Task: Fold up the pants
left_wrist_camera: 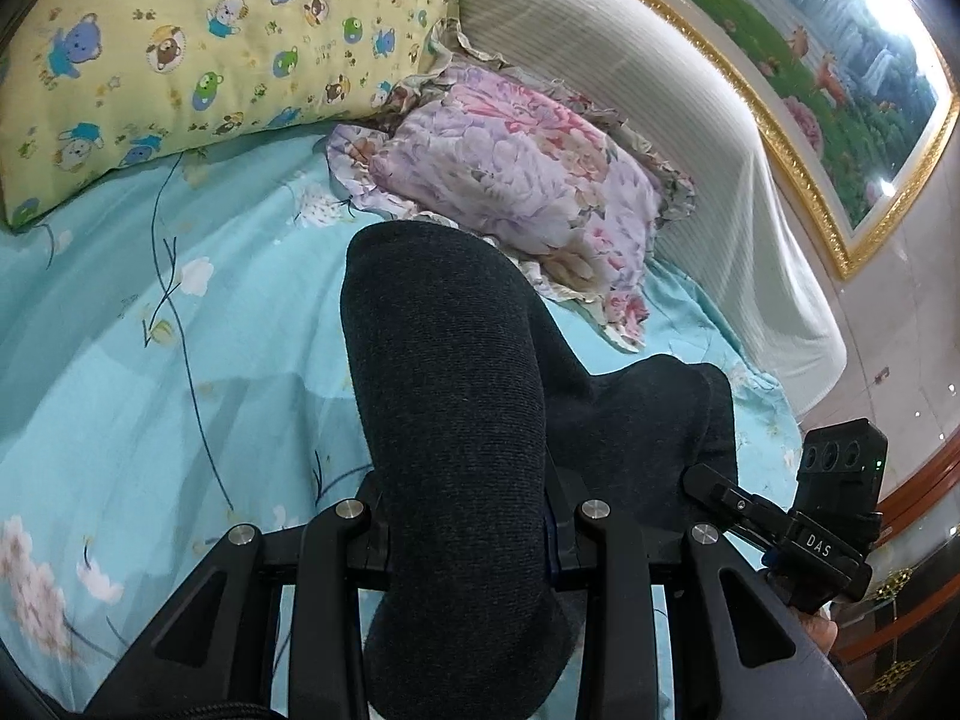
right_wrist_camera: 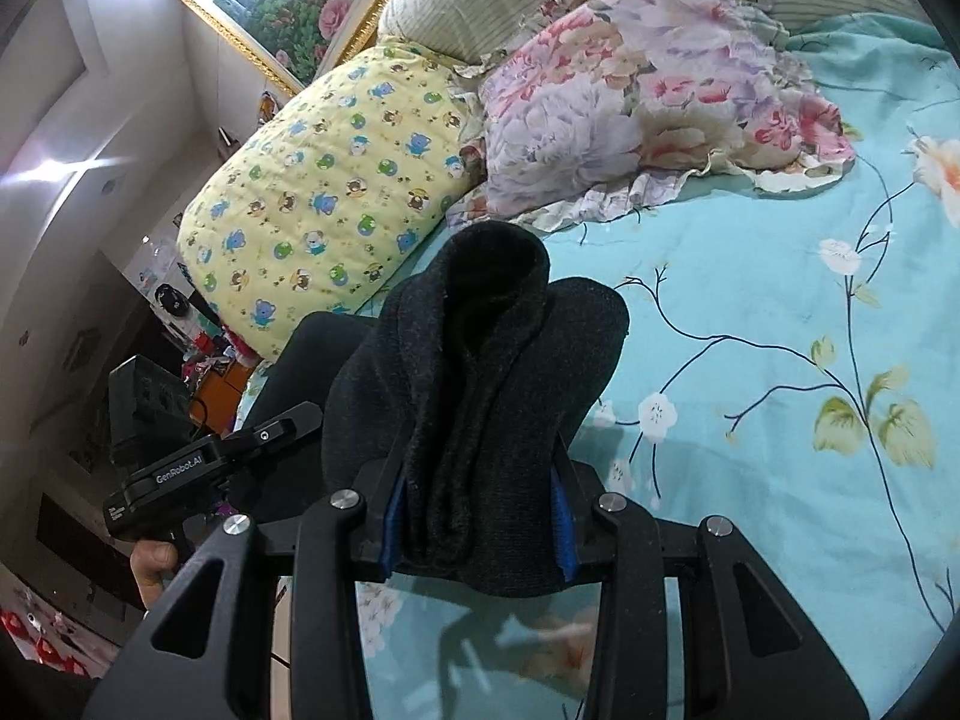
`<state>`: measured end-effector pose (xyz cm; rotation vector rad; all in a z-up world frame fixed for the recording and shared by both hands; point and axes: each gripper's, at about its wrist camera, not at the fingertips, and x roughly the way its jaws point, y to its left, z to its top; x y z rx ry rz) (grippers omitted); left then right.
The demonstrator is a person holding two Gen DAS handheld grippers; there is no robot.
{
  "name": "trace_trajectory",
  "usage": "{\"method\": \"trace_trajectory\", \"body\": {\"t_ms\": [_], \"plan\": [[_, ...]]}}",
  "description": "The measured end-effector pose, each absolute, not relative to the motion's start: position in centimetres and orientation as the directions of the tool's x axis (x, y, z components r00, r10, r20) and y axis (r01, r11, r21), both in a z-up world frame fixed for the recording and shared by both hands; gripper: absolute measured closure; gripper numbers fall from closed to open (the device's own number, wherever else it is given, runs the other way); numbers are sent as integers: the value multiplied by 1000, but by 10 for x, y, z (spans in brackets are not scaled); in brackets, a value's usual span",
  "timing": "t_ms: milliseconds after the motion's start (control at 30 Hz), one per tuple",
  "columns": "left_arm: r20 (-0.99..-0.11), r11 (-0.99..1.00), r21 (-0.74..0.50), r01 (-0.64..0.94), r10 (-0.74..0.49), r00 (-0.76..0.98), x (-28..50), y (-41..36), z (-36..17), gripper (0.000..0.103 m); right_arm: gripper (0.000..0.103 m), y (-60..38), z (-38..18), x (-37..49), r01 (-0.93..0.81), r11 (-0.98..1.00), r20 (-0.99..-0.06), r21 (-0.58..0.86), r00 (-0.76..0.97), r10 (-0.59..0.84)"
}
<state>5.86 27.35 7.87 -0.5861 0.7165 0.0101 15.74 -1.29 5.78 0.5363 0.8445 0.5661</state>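
Observation:
The dark grey knit pants (left_wrist_camera: 444,360) hang bunched over the turquoise flowered bed sheet (left_wrist_camera: 180,360). In the left wrist view my left gripper (left_wrist_camera: 468,522) is shut on a thick fold of them, and the cloth drapes over its fingertips and hides them. To the right, my right gripper (left_wrist_camera: 708,480) pinches another part of the same pants. In the right wrist view my right gripper (right_wrist_camera: 477,516) is shut on a rolled bundle of the pants (right_wrist_camera: 480,330), its blue pads pressing both sides. My left gripper (right_wrist_camera: 288,420) shows at the left, against the cloth.
A yellow bear-print pillow (left_wrist_camera: 210,48) (right_wrist_camera: 324,192) and a floral ruffled pillow (left_wrist_camera: 516,180) (right_wrist_camera: 648,96) lie at the head of the bed. Behind them are a striped headboard cover (left_wrist_camera: 660,120) and a gold-framed picture (left_wrist_camera: 840,60). A person's hand (right_wrist_camera: 150,564) holds the left gripper's handle.

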Motion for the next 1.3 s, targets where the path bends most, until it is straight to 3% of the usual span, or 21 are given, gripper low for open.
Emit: {"method": "trace_trajectory", "body": {"t_ms": [767,1300], "plan": [[-660,835,-488,-254,-163,733,81,284,48,68,62,-10,33,185,-228,747,-568,625,523,635],[-707,836,-442,-326,-101,700,71,289,28,26,35,-26,4,188,-145,782,-626,605,520,581]]}}
